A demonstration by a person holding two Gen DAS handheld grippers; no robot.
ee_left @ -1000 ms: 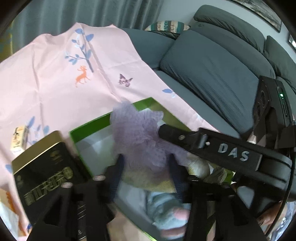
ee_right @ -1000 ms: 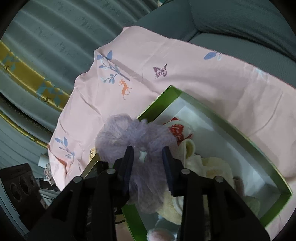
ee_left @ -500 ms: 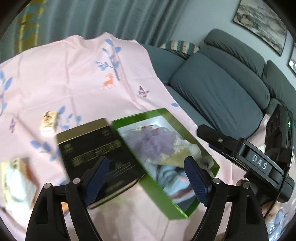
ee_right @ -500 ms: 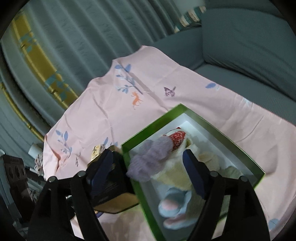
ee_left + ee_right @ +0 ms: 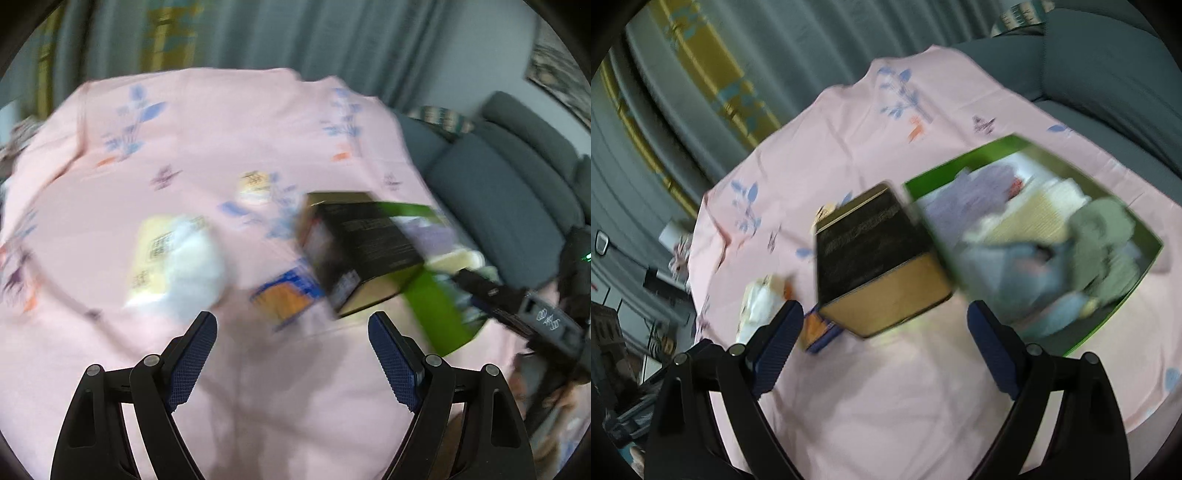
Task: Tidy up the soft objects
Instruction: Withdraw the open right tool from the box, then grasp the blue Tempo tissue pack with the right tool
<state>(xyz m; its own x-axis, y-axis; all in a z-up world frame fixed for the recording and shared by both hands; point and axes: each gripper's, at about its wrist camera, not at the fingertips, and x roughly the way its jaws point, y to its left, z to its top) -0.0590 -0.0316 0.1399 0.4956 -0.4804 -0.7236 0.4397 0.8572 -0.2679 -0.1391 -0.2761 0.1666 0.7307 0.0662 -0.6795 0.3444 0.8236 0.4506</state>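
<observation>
On the pink cloth (image 5: 886,387), soft items, among them a purple mesh puff (image 5: 967,199), are seen piled inside the green box (image 5: 1123,288), beside a black carton (image 5: 871,254). Both the left gripper (image 5: 291,332) and the right gripper (image 5: 886,325) are held spread wide with nothing between them, the right's jaws having just been opening.

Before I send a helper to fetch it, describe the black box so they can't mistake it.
On the pink printed cloth beside the grey sofa, find the green tray of soft things. The black box stands right against its left wall: dark top, gold sides, the only black item there.
</observation>
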